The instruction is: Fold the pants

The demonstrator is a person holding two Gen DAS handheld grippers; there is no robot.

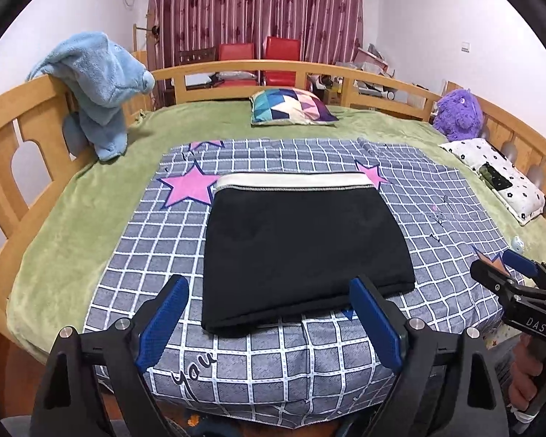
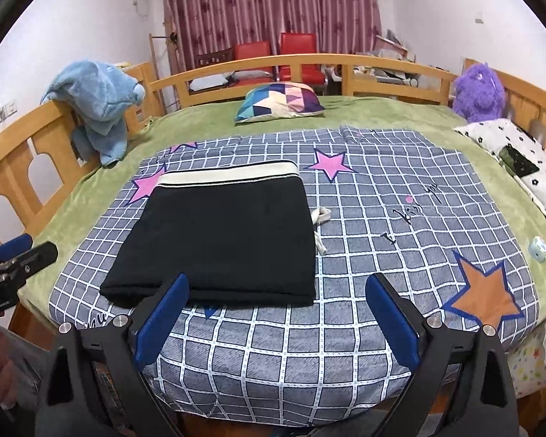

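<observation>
The black pants (image 1: pixel 302 240) lie folded into a flat rectangle on the checked grey sheet (image 1: pixel 134 255), white waistband at the far edge. They also show in the right wrist view (image 2: pixel 222 236), with a drawstring (image 2: pixel 320 218) sticking out on the right side. My left gripper (image 1: pixel 269 324) is open and empty, held just before the pants' near edge. My right gripper (image 2: pixel 276 322) is open and empty, near the pants' near right corner. Each gripper shows at the edge of the other's view: the right gripper (image 1: pixel 509 269), the left gripper (image 2: pixel 22 251).
A patchwork pillow (image 1: pixel 291 105) lies at the far side of the green blanket (image 1: pixel 54 218). A blue plush (image 1: pixel 98 83) hangs on the left rail, a purple plush (image 1: pixel 458 109) sits far right, beside a flowered pillow (image 1: pixel 495 174). A small ball (image 2: pixel 538 248) lies at right.
</observation>
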